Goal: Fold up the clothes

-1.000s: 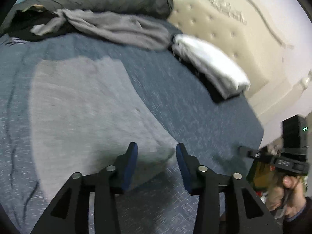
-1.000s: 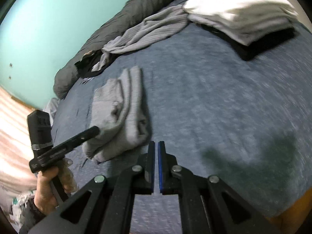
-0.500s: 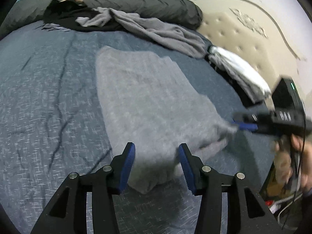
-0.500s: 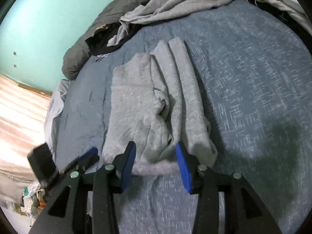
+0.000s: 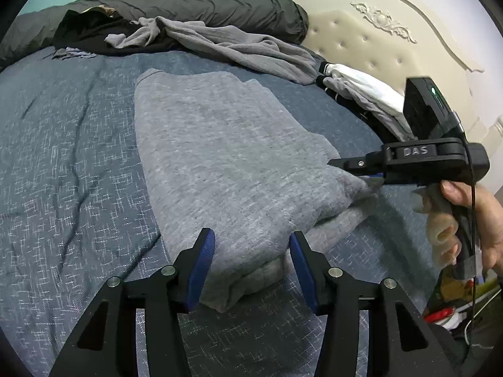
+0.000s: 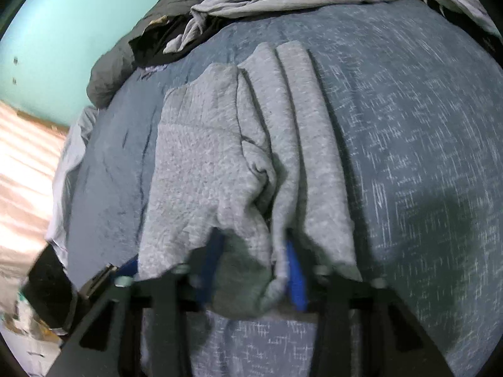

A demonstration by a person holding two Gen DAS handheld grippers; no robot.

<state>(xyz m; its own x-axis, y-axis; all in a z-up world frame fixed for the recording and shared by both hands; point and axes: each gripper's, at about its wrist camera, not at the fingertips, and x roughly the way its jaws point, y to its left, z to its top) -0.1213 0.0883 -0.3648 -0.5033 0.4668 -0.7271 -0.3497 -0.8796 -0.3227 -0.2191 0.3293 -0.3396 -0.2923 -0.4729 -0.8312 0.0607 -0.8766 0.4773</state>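
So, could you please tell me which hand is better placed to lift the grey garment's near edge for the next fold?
Right, probably. The right claw has been closing with the grey garment between its pads; the left claw only straddles the near corner, open.

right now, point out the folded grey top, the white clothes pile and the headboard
folded grey top (image 5: 226, 157), left wrist view, middle of its upper layer
white clothes pile (image 5: 364, 84), left wrist view, top white fold
headboard (image 5: 361, 44), left wrist view, tufted cream panel

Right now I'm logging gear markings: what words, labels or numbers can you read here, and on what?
"DAS": raised letters on the right gripper's black body, seen from the left wrist view.
Nothing else is readable on the clothes, bedding or headboard.
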